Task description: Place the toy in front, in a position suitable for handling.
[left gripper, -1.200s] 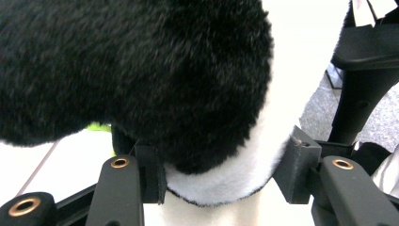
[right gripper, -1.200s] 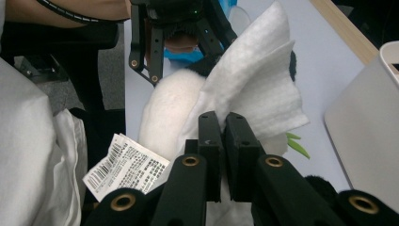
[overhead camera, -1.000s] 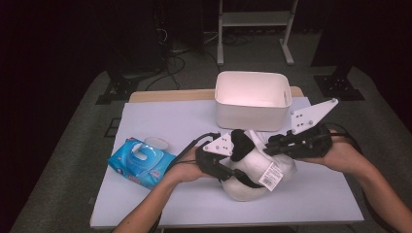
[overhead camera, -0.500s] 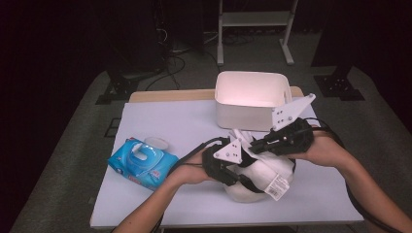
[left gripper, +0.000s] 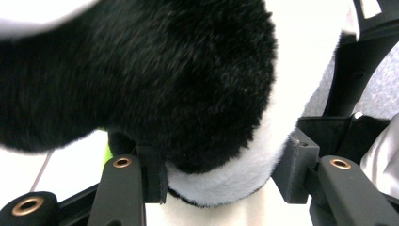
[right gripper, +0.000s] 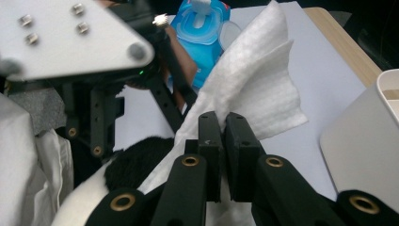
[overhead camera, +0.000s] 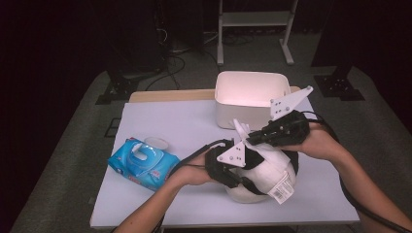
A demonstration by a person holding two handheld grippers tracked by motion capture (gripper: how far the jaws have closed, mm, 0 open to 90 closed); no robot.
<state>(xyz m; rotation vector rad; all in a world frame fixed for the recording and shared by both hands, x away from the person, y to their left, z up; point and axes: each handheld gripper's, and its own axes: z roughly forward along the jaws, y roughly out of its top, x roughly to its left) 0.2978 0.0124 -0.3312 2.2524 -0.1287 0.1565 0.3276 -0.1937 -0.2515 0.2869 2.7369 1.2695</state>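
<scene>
High view, white bin (overhead camera: 228, 114) interior bare, blue wipes pack (overhead camera: 143, 162) lid open

Wipes pack (overhead camera: 144, 163) left of plush toy (overhead camera: 265, 179)

No legible text anywhere, even on the plush toy's barcode tag (overhead camera: 282, 190).

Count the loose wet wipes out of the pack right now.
1: a white wipe pinched in the right gripper above the plush toy. More may be hidden inside the blue wipes pack at the table's left.
</scene>
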